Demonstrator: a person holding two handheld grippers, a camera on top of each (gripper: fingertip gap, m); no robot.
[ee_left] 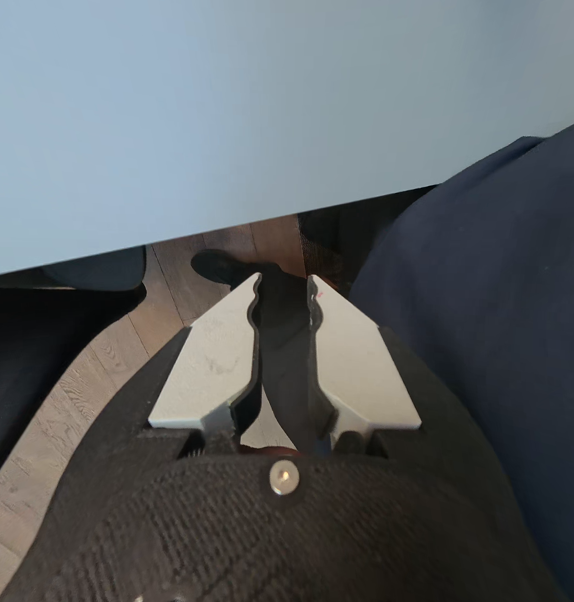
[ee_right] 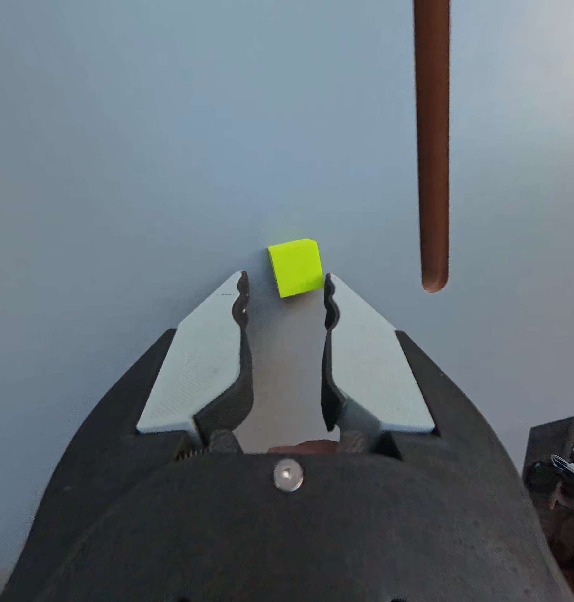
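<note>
Pale blue-grey and plain, the flat top of the table fills most of both views, and under its near edge the left view shows a brown wooden plank floor.

On this table stands a small lime-green cube, resting on one face and a little turned, so that a corner points toward the camera. The right tongs are lowered close over the table with the fingers spread to both sides of the cube. The cube is just ahead of the tips and nearer to the right fingertip, which seems to reach its lower corner; at the left fingertip a clear strip of table remains. So the right tongs are released and grasp nothing; I judge they are held this way because the cube fits the space between the tips.

To the right of the cube, well apart, a long brown round-ended rod stretches away across the table. At the lower right corner is a dark box-like device with thin white cables.

The left tongs hang beyond the table edge, pointing down at the floor beside a dark navy cloth, probably the person's clothing. Their fingers are parted with nothing between; only a black shoe and a dark trouser leg are seen far below.
</note>
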